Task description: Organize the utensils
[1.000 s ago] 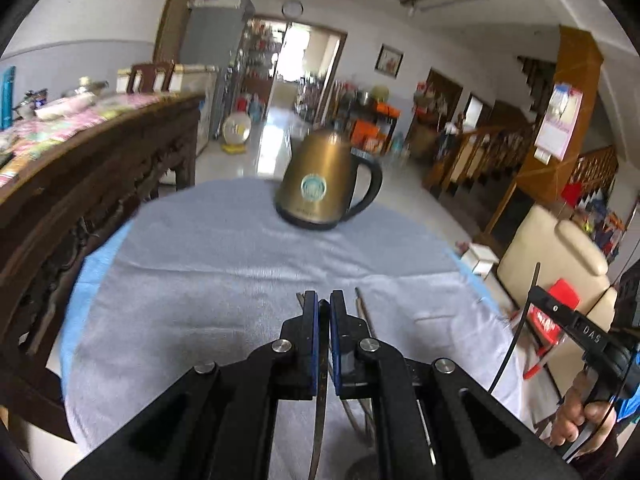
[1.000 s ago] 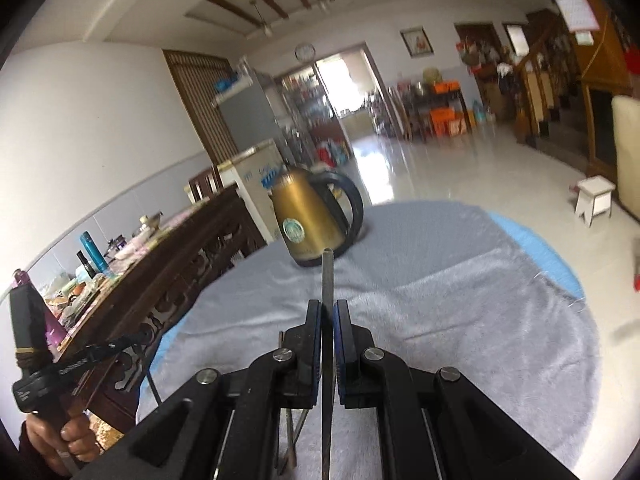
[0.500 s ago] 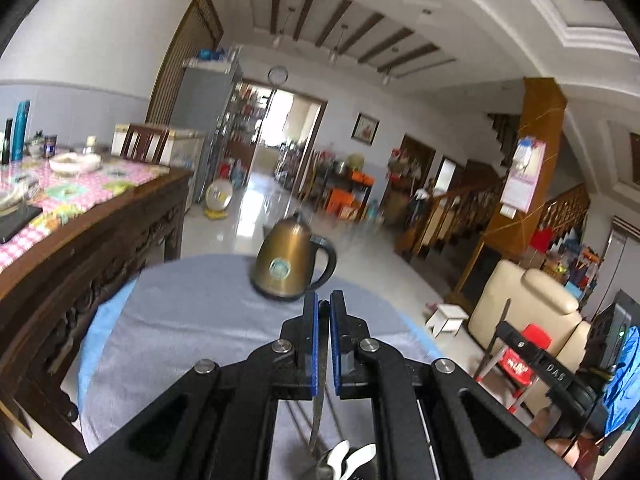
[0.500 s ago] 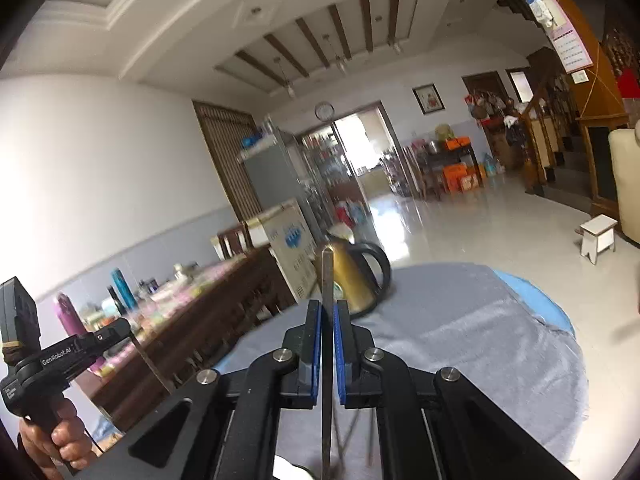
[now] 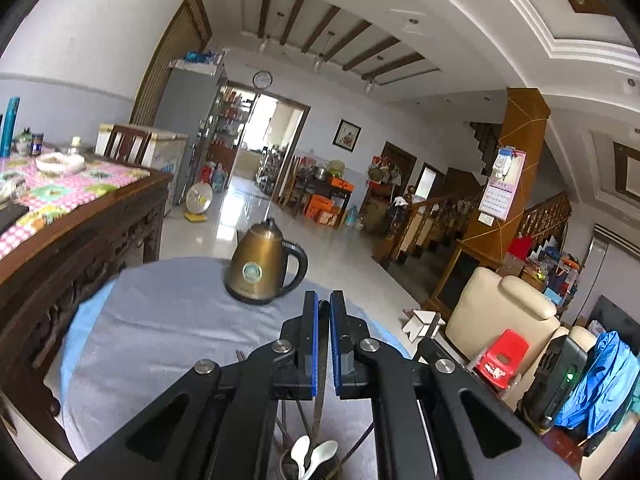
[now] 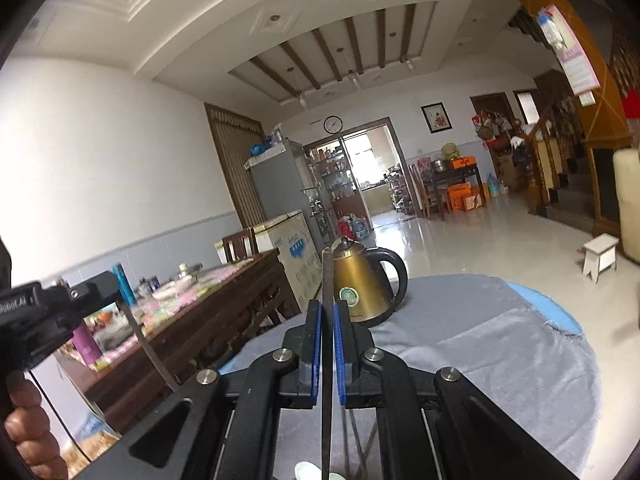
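My left gripper (image 5: 324, 300) is shut on a thin metal utensil (image 5: 320, 396) that hangs down from its blue pads. Right under it stands a dark holder with white spoons (image 5: 316, 450) and a few metal sticks. My right gripper (image 6: 327, 308) is shut on a flat metal utensil (image 6: 326, 276); its tip pokes up above the pads and its shaft runs down toward a white spoon (image 6: 306, 470) at the bottom edge. The right wrist view also shows the left gripper's body (image 6: 44, 316) with its slanting utensil (image 6: 154, 356), held by a hand (image 6: 24, 416).
A brass kettle (image 5: 260, 268) stands at the far side of the round table under a grey cloth (image 5: 160, 328). A dark carved wooden table (image 5: 80, 232) with a pink checked cover crowds the left. A cream armchair (image 5: 504, 320) and red stool (image 5: 504, 356) sit to the right.
Both grippers have risen and tipped upward, each keeping its utensil. The table and kettle sit lower in both views, and the holder with white spoons has come into sight below.
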The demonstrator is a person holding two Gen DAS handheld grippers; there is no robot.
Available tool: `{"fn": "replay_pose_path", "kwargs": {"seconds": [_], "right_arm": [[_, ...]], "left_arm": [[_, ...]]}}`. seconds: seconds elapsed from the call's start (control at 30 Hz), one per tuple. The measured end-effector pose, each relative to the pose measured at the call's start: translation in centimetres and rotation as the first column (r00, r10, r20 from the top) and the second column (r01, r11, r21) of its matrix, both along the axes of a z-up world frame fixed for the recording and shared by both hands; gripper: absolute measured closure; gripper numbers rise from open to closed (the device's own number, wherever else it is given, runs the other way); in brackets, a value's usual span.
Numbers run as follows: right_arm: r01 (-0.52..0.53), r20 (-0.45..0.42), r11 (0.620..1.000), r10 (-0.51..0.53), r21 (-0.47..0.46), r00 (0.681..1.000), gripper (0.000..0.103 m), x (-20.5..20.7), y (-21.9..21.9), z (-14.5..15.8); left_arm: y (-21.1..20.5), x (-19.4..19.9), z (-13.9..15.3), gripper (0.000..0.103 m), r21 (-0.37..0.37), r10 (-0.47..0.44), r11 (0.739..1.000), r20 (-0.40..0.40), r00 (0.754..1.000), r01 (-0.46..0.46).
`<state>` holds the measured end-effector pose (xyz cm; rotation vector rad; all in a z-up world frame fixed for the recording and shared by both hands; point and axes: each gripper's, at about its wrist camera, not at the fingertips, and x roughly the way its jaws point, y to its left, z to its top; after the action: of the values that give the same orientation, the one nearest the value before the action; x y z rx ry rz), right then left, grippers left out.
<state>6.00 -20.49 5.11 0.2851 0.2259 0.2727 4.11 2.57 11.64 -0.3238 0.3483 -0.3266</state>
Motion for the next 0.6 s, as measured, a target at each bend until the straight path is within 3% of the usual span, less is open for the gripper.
{"fn": "replay_pose_path", "kwargs": {"seconds": [0.23,0.6], "right_arm": [[-0.011,-0.023,0.998,0.010,-0.059,1.000,0.096,-0.5,0.7,-1.7],[-0.041,-0.087,0.998,0.038,-0.040,0.996,0.096,-1.3,-0.4,-3.8]], "left_arm": [[-0.8,0.5,-3.2,0.098,0.000,-0.004,1.000,-0.089,0.996,0.004],[-0.7,0.5,-5.1,0.098,0.006,-0.001,1.000,-0.150,0.989,0.002]]}}
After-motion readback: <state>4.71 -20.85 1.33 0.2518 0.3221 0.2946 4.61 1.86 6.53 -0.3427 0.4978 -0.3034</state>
